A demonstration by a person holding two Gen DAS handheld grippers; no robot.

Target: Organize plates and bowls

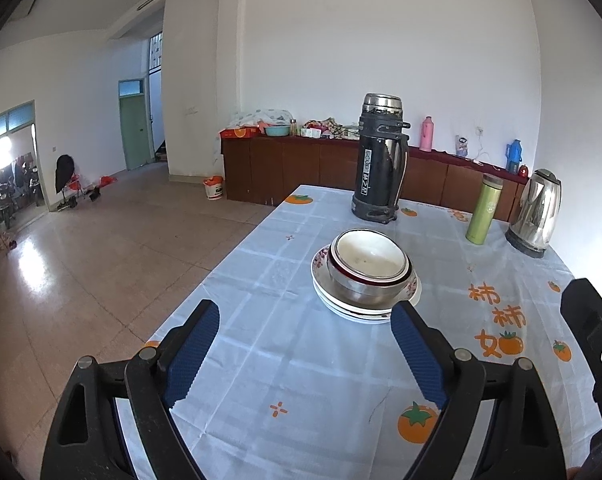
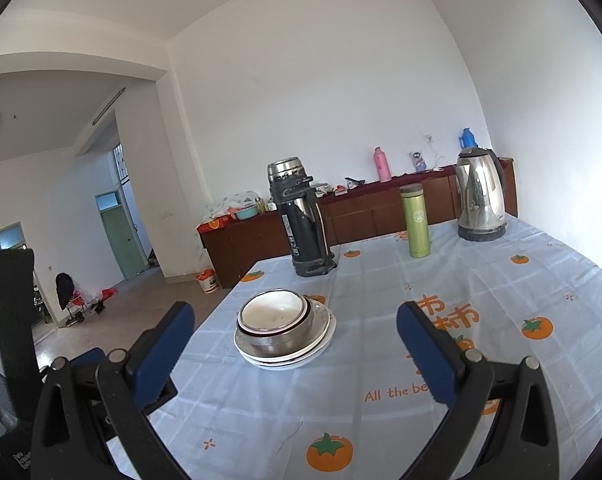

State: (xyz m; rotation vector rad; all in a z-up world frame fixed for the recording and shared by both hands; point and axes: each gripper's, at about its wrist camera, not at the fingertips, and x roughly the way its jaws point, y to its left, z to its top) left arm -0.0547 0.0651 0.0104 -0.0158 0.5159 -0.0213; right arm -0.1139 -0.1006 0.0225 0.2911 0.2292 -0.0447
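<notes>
Bowls sit nested on stacked plates on the tablecloth, just ahead of the left gripper, whose jaws are spread wide, holding nothing. Right gripper likewise gapes, unloaded. Beyond stand a black thermos, green bottle and steel kettle.

Two low wrist views along the tablecloth, side by side, both facing the stacked bowls.
</notes>
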